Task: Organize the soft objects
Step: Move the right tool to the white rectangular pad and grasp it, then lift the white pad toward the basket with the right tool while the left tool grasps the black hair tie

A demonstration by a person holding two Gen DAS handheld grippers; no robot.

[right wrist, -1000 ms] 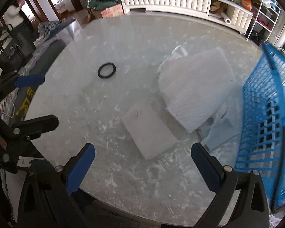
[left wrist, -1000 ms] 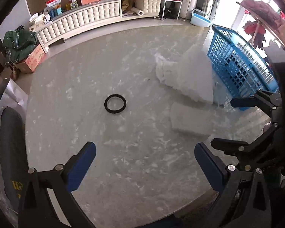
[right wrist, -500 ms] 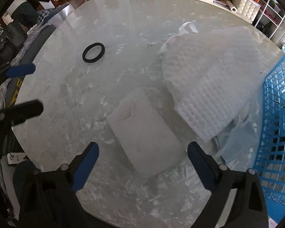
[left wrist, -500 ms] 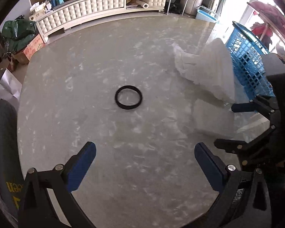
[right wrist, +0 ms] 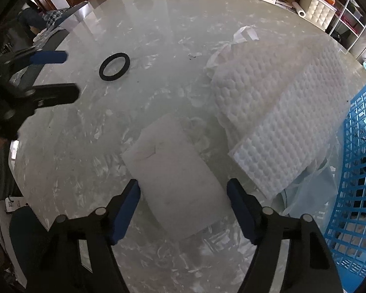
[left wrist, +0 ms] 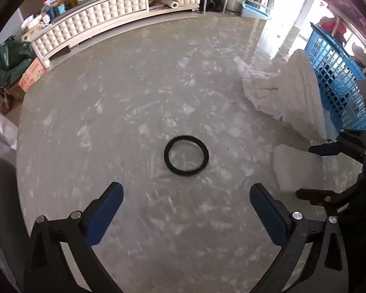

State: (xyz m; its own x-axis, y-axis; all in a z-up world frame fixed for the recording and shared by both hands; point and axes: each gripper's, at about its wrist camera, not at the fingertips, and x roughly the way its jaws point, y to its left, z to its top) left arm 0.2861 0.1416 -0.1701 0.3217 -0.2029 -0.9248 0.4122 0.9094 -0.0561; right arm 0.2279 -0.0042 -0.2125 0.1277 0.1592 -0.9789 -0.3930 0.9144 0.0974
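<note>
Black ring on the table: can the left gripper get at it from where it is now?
Probably yes. The left gripper is open, and the black ring lies flat on the marble table straight ahead of its fingers with nothing between. The white foam block and right gripper sit off to the side.

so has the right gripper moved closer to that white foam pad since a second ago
Yes. The right gripper has come forward and down: its open jaws now flank the white foam pad, which lay well ahead of them earlier, while the table stays fixed.
</note>
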